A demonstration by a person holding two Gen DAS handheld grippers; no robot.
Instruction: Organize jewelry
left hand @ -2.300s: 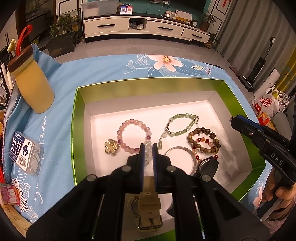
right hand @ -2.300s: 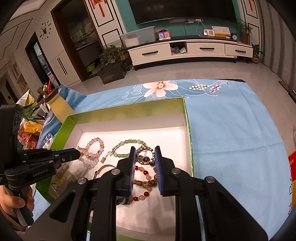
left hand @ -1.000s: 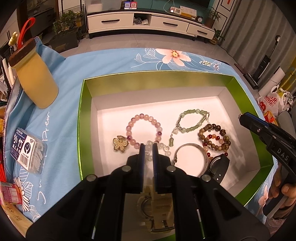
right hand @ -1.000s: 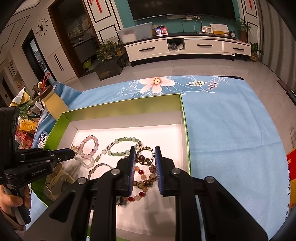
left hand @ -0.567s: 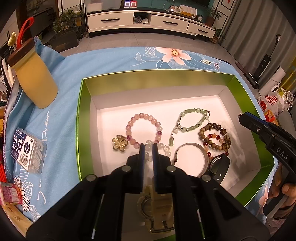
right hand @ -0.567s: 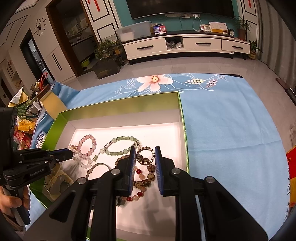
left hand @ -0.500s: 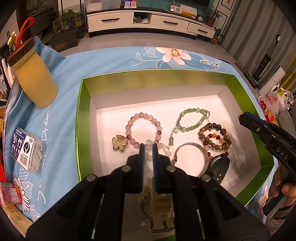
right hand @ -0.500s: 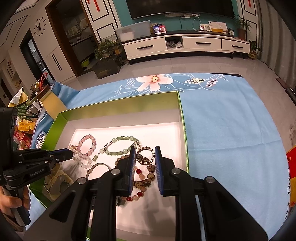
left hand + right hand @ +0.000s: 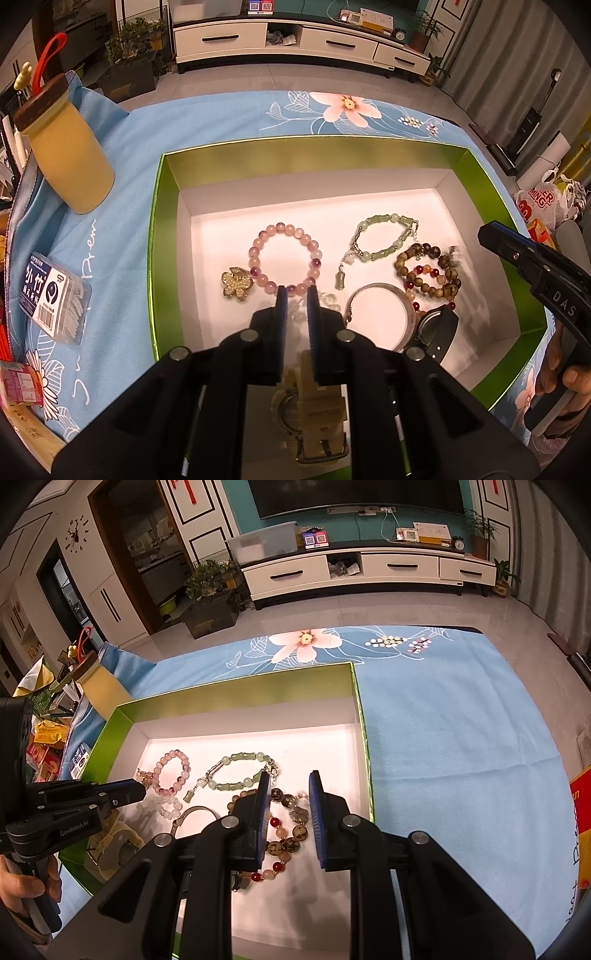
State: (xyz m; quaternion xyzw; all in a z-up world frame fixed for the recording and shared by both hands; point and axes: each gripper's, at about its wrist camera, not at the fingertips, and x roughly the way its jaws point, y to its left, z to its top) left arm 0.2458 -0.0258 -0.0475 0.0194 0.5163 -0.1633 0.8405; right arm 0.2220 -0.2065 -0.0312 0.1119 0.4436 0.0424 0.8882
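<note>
Several bracelets (image 9: 284,256) inside green box (image 9: 155,236)

**Jewellery laid out in the green box**

A shallow rectangular box (image 9: 157,236) with shiny green walls and a white floor holds every piece. A round bracelet of pink and purple beads (image 9: 284,258) lies flat left of centre, with a small gold flower-shaped brooch (image 9: 237,283) just beside it at its 8 o'clock. At the bracelet's 3 o'clock lies a pale green jade bracelet with a dangling charm (image 9: 380,240). Below that, coiled brown and red beads (image 9: 428,275) touch a plain silver bangle (image 9: 380,314). A cream-strapped watch (image 9: 314,410) lies at the near edge, at 6 o'clock.
</note>
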